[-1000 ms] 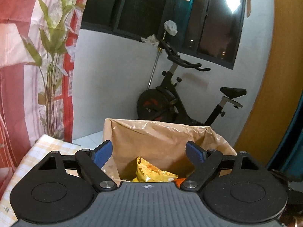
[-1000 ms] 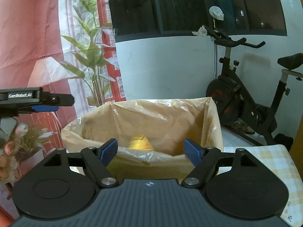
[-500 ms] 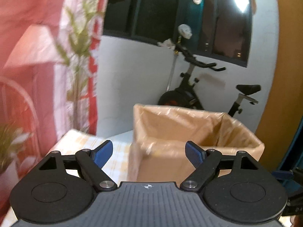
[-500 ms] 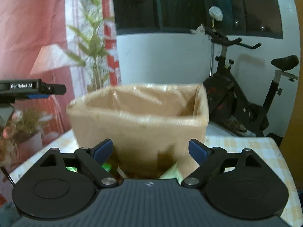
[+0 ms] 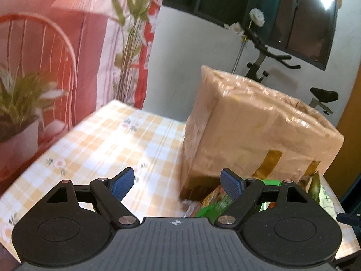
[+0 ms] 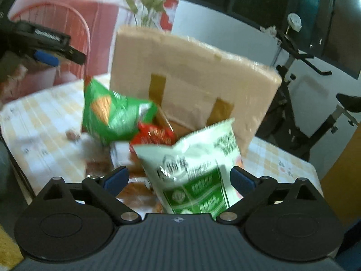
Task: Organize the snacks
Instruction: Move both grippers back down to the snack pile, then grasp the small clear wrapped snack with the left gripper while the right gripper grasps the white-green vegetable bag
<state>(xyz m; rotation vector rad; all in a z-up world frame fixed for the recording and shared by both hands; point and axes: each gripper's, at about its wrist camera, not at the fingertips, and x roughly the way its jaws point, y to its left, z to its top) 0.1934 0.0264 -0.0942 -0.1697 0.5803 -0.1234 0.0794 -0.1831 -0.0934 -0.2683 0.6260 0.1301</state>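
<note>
A cardboard box lined with plastic point(image 5: 259, 126) stands on the checked tablecloth point(image 5: 108, 144); it also shows in the right wrist view point(image 6: 191, 72). Snack packets lie in front of it: a dark green bag point(image 6: 110, 113), a red packet point(image 6: 155, 135) and a pale green-and-white bag point(image 6: 194, 164). My right gripper point(image 6: 179, 178) is open, low over the pile, with the pale bag between its fingers but not touching them. My left gripper point(image 5: 178, 181) is open and empty to the left of the box; green packets point(image 5: 214, 205) peek out behind its right finger.
A potted plant point(image 5: 18, 110) stands at the table's left edge by a pink chair point(image 6: 56, 43). An exercise bike point(image 6: 311, 85) stands behind the table at right. The left gripper's body point(image 6: 38, 38) shows at the upper left of the right wrist view.
Both grippers have dropped from above the box's opening to table level in front of it. The snack pile has come into view, and the box interior is now hidden.
</note>
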